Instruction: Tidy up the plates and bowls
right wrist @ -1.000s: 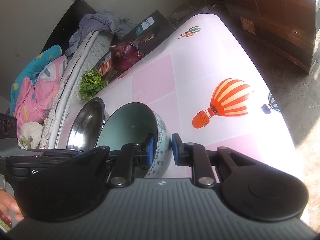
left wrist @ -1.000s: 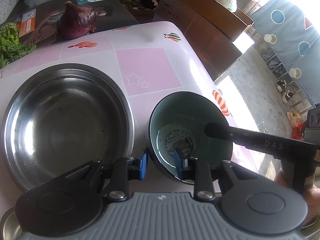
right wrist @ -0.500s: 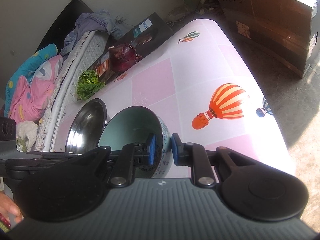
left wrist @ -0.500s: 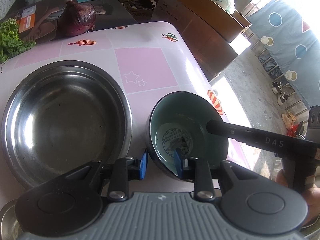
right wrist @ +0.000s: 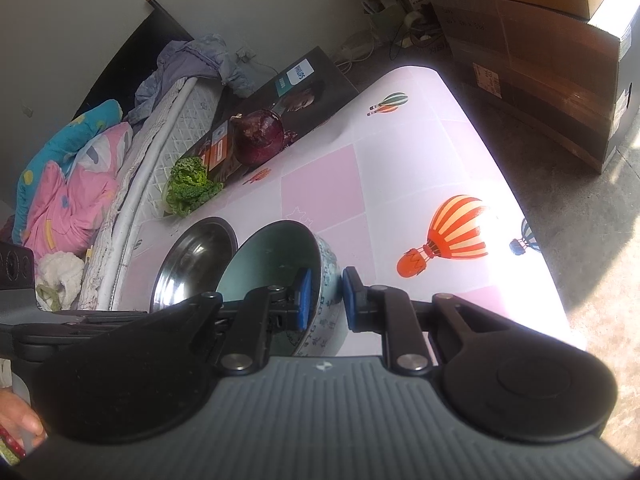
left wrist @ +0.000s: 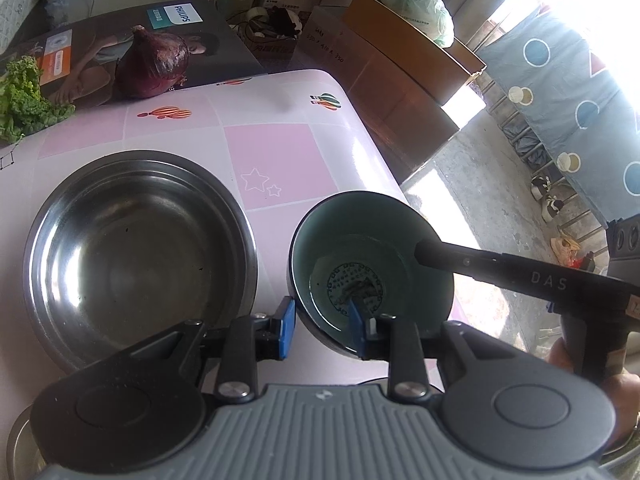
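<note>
Left wrist view: the left gripper (left wrist: 322,326) is clamped on the near rim of the round ceramic bowl with the teal inside (left wrist: 372,264), one blue finger outside the wall and one inside. The right gripper's black fingers (left wrist: 480,262) reach in over the far rim. The wide stainless steel basin (left wrist: 136,256) sits empty on the pink-and-white checked desk (left wrist: 276,168), just beside the bowl.

Right wrist view: the right gripper (right wrist: 324,300) grips the opposite rim, its fingers closed on the blue-and-white patterned wall. The bowl appears tilted and clear of the desk.

Progress, as a judgement: the bowl is gripped at both rims and not yet placed. If nesting is intended, setting it inside the basin remains.
</note>
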A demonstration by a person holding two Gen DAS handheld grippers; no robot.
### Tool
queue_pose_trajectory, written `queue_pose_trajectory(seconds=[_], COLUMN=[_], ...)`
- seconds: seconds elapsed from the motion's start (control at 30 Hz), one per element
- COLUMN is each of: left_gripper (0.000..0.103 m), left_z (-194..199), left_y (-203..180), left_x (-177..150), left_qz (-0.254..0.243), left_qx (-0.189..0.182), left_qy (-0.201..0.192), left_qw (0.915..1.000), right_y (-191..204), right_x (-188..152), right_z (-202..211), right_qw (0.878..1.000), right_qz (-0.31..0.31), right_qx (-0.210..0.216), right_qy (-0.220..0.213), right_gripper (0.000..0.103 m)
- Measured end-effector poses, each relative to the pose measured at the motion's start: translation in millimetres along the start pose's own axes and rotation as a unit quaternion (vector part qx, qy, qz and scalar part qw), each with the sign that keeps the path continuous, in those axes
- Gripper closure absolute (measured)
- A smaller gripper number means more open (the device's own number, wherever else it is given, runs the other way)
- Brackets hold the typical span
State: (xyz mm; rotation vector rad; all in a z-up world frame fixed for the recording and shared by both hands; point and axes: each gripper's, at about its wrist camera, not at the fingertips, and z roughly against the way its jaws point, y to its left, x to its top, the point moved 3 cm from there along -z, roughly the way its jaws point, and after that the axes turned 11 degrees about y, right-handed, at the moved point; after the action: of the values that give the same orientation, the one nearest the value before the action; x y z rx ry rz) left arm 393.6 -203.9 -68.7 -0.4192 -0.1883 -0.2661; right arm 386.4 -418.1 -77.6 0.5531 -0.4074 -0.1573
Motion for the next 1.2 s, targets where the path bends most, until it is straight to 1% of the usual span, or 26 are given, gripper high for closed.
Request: queue_pose_trajectory(seconds=[0.17,0.37,0.4,0.43,0.47,0.5,0.57,0.63,0.67,0.7,0.77,0.8,0.87,0.93,1.0,1.03,1.13,1.2], left_gripper=[0.074,0.075,0.082,0.083,0.083,0.083,0.082,0.082,0.082,0.082,0.082,0.082,0.082,0.079,0.069,0.068,0.062,0.055], left_z=[21,53,59,65,70,76,83,84,83,82,79,79,80,84,89,92,101,109], left_y=[5,28,33,38,41,42,44,52,59,65,77,83,92,95,96,96,94,93], left_x=[-2,-7,-8,-8,-8,-8,-9,-8,-8,-8,-8,-7,-6,-6,-7,-8,-13,-20], left_qz=[0.005,0.023,0.023,0.027,0.032,0.030,0.021,0.026,0.031,0.036,0.044,0.048,0.054,0.053,0.052,0.052,0.053,0.052], left_qx=[-0.003,0.008,-0.011,-0.040,-0.050,-0.043,-0.010,-0.008,-0.008,-0.006,0.004,0.002,-0.001,0.001,0.006,0.009,0.012,0.020], left_qy=[-0.019,-0.050,-0.058,-0.060,-0.064,-0.073,-0.088,-0.089,-0.086,-0.085,-0.085,-0.086,-0.090,-0.097,-0.106,-0.110,-0.113,-0.117], left_qw=[0.9998,0.9985,0.9980,0.9970,0.9962,0.9960,0.9959,0.9957,0.9957,0.9957,0.9954,0.9952,0.9945,0.9938,0.9930,0.9925,0.9921,0.9916], right_y=[19,55,62,72,83,91,114,123,125,126,128,130,133,137,138,138,136,135], right_x=[4,12,13,15,16,17,18,19,19,18,20,23,26,28,29,28,22,12], right_z=[7,0,-3,-8,-14,-19,-36,-54,-62,-69,-73,-76,-76,-74,-71,-69,-60,-45], right_qw=[1.000,0.999,0.999,0.998,0.998,0.997,0.996,0.995,0.995,0.995,0.995,0.995,0.995,0.995,0.995,0.995,0.995,0.996], right_qz=[0.012,0.035,0.039,0.045,0.052,0.058,0.075,0.078,0.076,0.075,0.078,0.076,0.082,0.089,0.092,0.092,0.085,0.085], right_qx=[0.002,0.013,0.021,0.033,0.045,0.048,0.049,0.050,0.048,0.049,0.044,0.048,0.041,0.038,0.036,0.035,0.040,0.038], right_qy=[-0.005,-0.003,0.000,0.004,0.010,0.013,0.022,0.037,0.045,0.049,0.043,0.044,0.037,0.031,0.026,0.024,0.024,0.015], right_gripper=[0.087,0.087,0.087,0.087,0.087,0.087,0.087,0.087,0.095,0.095,0.096,0.096,0.096,0.096,0.095,0.094,0.094,0.094])
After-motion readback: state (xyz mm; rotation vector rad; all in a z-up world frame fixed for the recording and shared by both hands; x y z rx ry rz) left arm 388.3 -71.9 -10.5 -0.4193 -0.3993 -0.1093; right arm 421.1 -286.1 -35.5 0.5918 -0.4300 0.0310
